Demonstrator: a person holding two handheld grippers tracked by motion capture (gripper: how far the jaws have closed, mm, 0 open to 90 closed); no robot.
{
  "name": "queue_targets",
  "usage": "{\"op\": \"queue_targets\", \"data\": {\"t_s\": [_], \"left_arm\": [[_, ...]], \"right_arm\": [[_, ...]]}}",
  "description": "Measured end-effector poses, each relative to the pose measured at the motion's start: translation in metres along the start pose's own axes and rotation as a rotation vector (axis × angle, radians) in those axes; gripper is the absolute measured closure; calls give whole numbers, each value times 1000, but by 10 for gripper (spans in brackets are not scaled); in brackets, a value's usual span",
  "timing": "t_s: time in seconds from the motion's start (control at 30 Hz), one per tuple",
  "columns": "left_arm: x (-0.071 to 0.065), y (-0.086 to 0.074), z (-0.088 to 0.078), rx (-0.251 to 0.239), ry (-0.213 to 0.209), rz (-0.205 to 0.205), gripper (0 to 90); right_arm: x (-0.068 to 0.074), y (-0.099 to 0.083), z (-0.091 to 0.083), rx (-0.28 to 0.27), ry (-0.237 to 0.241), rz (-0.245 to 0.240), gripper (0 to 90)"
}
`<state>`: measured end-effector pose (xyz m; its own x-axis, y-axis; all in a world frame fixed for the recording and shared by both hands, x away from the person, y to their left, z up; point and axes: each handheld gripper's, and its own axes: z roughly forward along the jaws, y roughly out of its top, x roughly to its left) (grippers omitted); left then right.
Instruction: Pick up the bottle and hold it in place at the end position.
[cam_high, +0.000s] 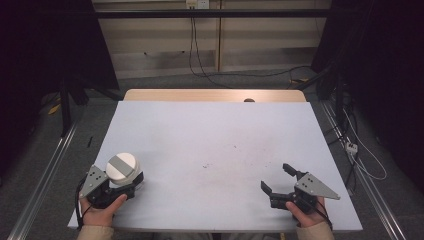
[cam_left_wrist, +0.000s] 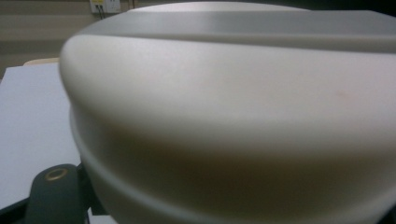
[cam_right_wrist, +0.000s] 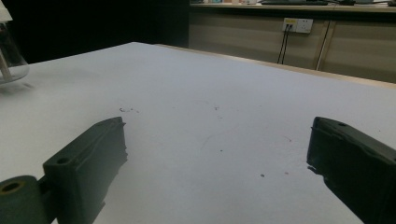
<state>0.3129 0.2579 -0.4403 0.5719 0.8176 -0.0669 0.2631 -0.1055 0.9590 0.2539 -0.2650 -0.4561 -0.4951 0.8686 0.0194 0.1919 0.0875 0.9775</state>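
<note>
Presently the left gripper (cam_high: 131, 186) has its fingers clamped on a white lidded container (cam_high: 123, 169) at the surface's (cam_high: 210, 135) near-left corner; right gripper (cam_high: 278, 179) fingers apart, empty. Risk: smooth curved wall slipping, container toppling off that edge.

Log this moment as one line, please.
left gripper: shut on white container, near-left of table | right gripper: open, empty, near-right

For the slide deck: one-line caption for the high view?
Left tool grips a white round container at the table's near-left corner; right tool open, holding nothing.
</note>
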Motion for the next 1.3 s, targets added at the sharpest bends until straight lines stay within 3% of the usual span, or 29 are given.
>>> {"op": "queue_targets", "data": {"t_s": [0.7, 1.3], "left_arm": [[-18, 18, 41, -13, -60, 19, 184], [-26, 27, 62, -21, -81, 22, 184]], "right_arm": [[0, 0, 1, 3, 3, 5, 44], [0, 0, 1, 0, 5, 3, 44]]}}
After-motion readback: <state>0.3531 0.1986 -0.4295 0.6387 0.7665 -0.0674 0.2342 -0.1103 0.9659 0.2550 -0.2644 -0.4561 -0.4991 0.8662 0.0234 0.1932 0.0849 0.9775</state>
